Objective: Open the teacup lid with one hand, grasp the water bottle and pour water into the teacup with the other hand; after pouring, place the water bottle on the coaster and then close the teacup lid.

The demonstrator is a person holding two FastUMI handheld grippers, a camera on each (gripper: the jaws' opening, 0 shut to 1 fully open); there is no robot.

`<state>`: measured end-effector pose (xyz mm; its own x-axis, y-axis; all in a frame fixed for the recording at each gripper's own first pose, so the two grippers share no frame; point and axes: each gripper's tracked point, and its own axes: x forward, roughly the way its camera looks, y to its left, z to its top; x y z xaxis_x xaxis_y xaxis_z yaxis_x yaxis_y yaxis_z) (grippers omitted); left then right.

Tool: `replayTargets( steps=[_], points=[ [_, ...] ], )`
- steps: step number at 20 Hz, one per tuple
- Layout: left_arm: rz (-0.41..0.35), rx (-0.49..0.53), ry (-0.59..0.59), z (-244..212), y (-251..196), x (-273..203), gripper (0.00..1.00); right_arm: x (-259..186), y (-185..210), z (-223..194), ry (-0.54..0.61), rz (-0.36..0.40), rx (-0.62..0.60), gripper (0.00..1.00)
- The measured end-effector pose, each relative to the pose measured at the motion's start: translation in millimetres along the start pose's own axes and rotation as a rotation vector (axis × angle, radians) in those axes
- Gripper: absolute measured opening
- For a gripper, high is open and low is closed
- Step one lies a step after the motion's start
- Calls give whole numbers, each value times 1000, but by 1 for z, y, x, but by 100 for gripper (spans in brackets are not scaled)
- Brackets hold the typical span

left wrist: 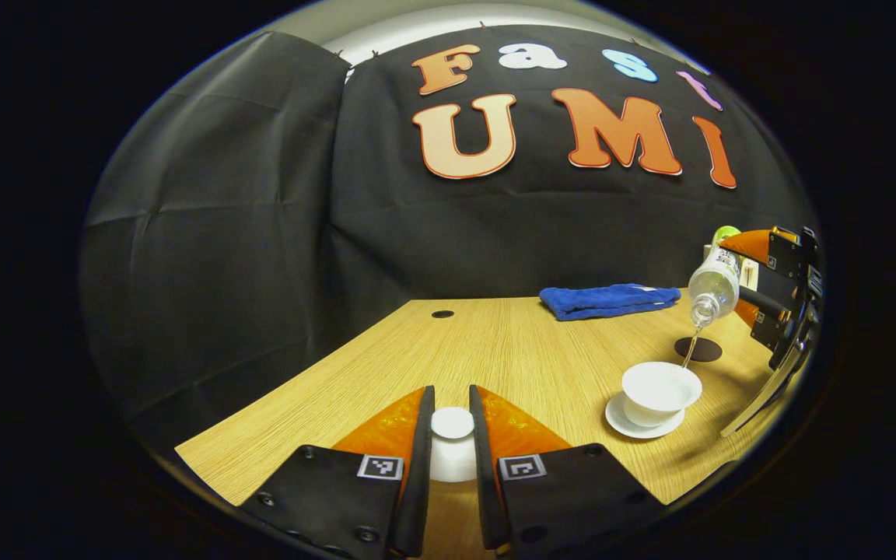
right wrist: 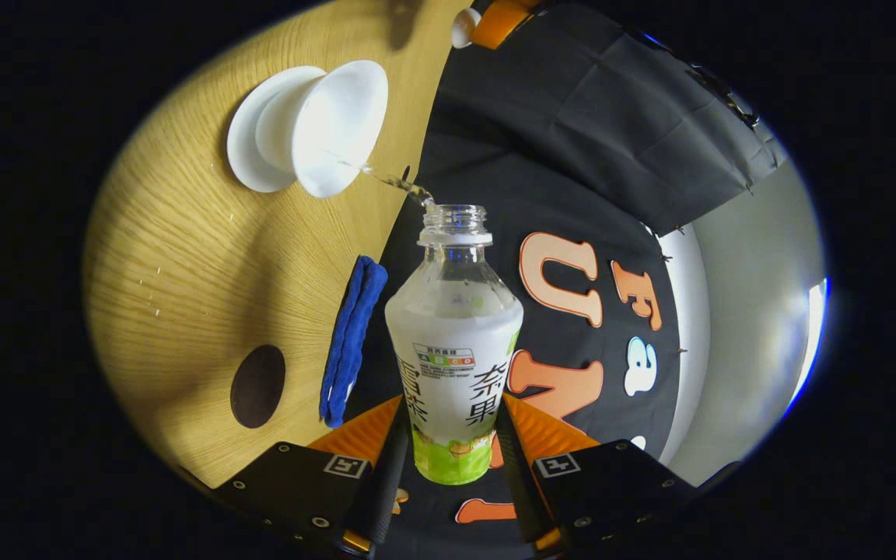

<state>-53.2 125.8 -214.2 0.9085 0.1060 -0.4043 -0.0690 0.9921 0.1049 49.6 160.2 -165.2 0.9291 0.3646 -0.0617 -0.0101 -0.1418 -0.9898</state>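
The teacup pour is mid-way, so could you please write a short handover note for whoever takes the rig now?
Left gripper: shut on the teacup lid, held off to the side.
Right gripper: shut on the water bottle, tipped, water streaming into the open teacup on its saucer.
Coaster lies bare behind the cup.
Done: lid off, bottle grasped, pouring.
Left: finish pouring, stand bottle on coaster, put the lid back on.

The pale wooden table [left wrist: 510, 350] has fine straight grain and a smooth, low-sheen finish. The white ceramic teacup [left wrist: 660, 391], its white saucer [left wrist: 621, 420] and the small white lid [left wrist: 452, 439] look glazed and smooth. The clear plastic water bottle [right wrist: 454, 342] is glossy, wrapped in a printed film label. The folded blue towel [left wrist: 607, 299] is soft, fuzzy cloth. The dark round coaster [right wrist: 257, 386] looks matt. The booth wall [left wrist: 222, 218] is creased black matt fabric.
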Motion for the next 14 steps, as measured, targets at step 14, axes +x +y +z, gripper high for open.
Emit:
replayTargets(
  steps=[14],
  points=[
    [22, -12, 11, -4, 12, -10, 31, 5, -14, 5, -68, -21, -115, 63]
  ],
)
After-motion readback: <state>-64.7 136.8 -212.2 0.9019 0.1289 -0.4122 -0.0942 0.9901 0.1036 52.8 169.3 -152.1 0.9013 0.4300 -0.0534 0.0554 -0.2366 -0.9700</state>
